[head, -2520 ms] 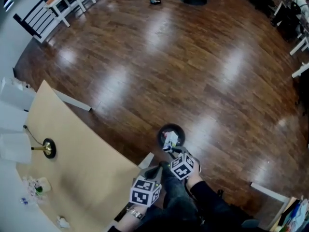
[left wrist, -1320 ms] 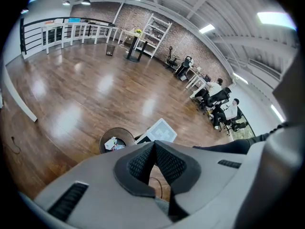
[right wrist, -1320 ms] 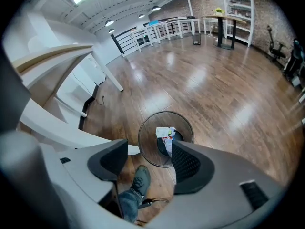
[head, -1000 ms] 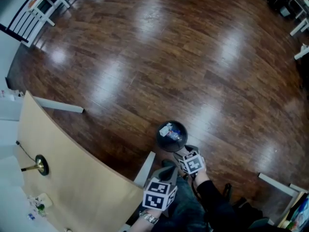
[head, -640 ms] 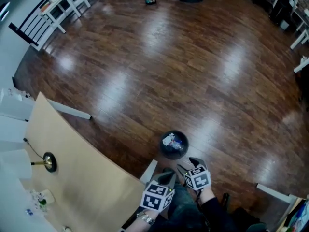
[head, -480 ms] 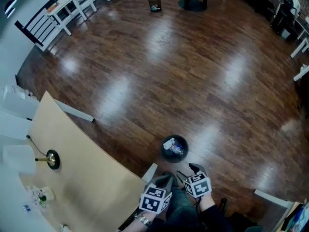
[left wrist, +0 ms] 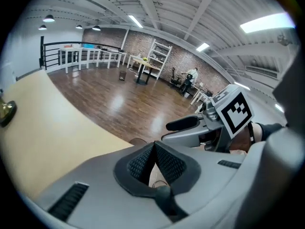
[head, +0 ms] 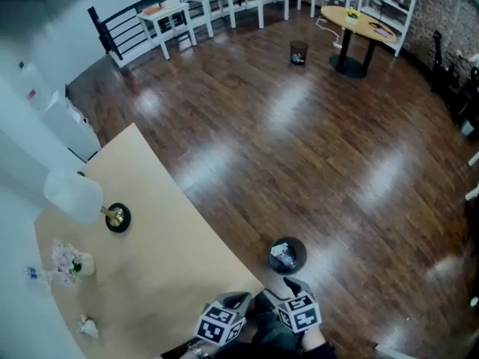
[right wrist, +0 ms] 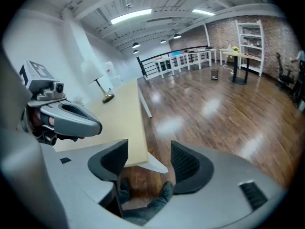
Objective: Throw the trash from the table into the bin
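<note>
On the beige table (head: 165, 260) at the left I count four things. There is one lamp (head: 75, 197) with a white shade and a brass foot, and one small pot of pale flowers (head: 71, 260). There is also one tiny blue-topped item (head: 30, 273), too small to name. The fourth is one crumpled white wad of trash (head: 88, 325), lying by the near end, well apart from the bin. Two grippers hang low in front of the person. The left gripper (left wrist: 153, 149) has its jaws pressed together with nothing between them, close by the table's edge. Just past it, on the wooden floor (head: 299, 163), stands one black bin (head: 302, 253) with bits of trash (head: 283, 256) inside. A second bin (head: 299, 51) sits far across the room. The right gripper (right wrist: 147, 161) has its jaws parted and empty, with only floor showing through the gap
</note>
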{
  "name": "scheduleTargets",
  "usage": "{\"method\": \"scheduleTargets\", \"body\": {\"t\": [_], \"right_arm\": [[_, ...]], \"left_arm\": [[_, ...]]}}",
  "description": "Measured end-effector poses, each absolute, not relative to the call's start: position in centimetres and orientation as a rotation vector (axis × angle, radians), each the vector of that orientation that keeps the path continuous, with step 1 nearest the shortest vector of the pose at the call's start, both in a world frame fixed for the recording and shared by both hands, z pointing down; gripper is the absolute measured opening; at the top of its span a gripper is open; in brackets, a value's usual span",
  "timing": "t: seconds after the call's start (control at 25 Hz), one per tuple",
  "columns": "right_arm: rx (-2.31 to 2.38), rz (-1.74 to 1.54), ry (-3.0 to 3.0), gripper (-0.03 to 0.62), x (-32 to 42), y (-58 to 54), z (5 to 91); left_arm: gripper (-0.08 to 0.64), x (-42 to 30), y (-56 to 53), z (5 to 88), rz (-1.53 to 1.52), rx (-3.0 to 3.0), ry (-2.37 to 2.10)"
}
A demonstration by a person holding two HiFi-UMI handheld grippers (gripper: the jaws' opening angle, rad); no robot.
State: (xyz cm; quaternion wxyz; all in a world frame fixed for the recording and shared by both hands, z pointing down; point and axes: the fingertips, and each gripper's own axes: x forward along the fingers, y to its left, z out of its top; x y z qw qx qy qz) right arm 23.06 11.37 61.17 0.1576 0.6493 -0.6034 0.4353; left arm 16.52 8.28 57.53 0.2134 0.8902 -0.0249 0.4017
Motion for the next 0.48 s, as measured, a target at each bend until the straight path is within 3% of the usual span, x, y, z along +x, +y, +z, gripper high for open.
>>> {"method": "scheduleTargets", "body": {"t": [0.48], "right_arm": [[1.338,0.921,-2.079,0.291,-1.0,-0.8,57.5]], "left_arm": [[0.003,-10.2,-1.4,55.5,0.858,2.307,-0.716]]}}
